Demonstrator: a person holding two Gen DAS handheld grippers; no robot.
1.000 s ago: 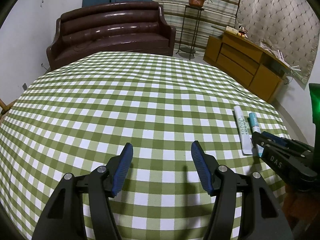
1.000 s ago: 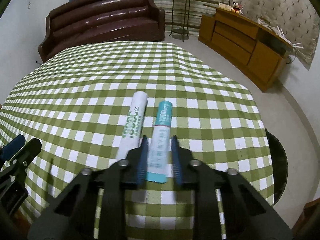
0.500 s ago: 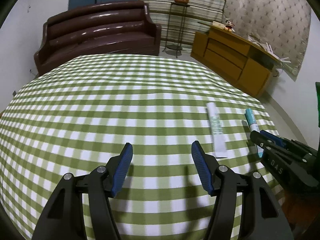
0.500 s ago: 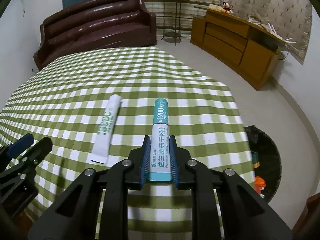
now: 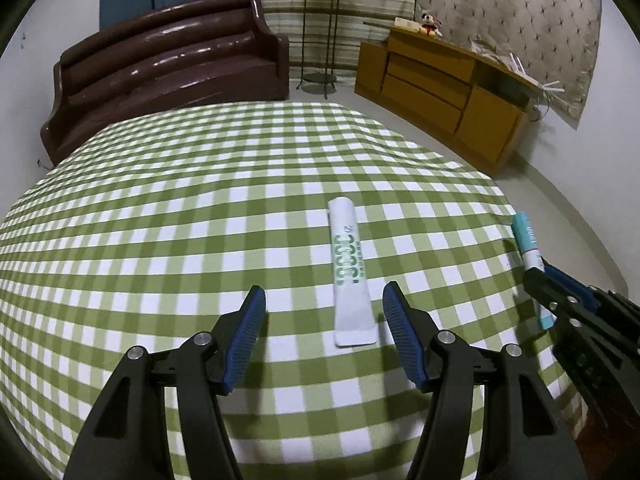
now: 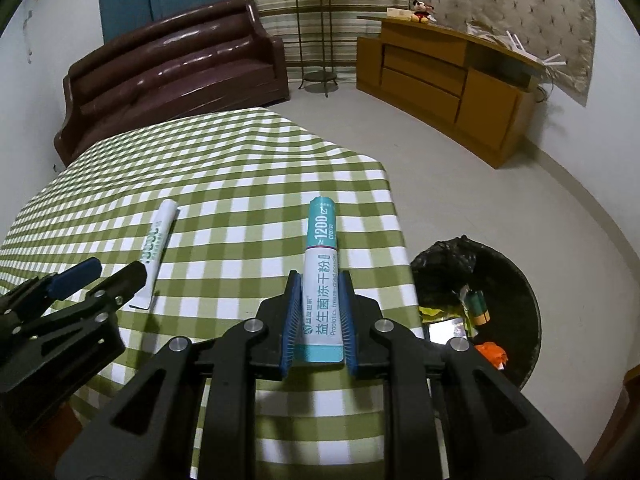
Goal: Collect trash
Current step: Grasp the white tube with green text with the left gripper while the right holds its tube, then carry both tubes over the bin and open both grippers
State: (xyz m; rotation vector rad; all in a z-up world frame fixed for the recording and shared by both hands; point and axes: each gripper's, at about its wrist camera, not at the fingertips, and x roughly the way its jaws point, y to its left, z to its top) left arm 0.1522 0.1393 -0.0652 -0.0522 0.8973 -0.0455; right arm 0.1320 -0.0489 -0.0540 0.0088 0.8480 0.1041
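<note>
My right gripper (image 6: 319,280) is shut on a teal and white sachet (image 6: 322,276), held above the table's right edge; the sachet also shows in the left wrist view (image 5: 529,246). A white sachet with green print (image 5: 349,268) lies flat on the green checked tablecloth (image 5: 180,220), its near end between the fingertips of my open left gripper (image 5: 324,300). It also shows in the right wrist view (image 6: 157,245). A black bin (image 6: 516,280) with trash inside stands on the floor right of the table.
A brown sofa (image 5: 168,76) stands beyond the table's far edge. A wooden sideboard (image 5: 444,88) lines the right wall, with a plant stand (image 5: 320,40) beside it. Grey floor (image 6: 440,176) lies between table, bin and sideboard.
My right gripper has lifted the teal sachet off the table and carried it right, toward the bin. My left gripper has moved right and now frames the white sachet.
</note>
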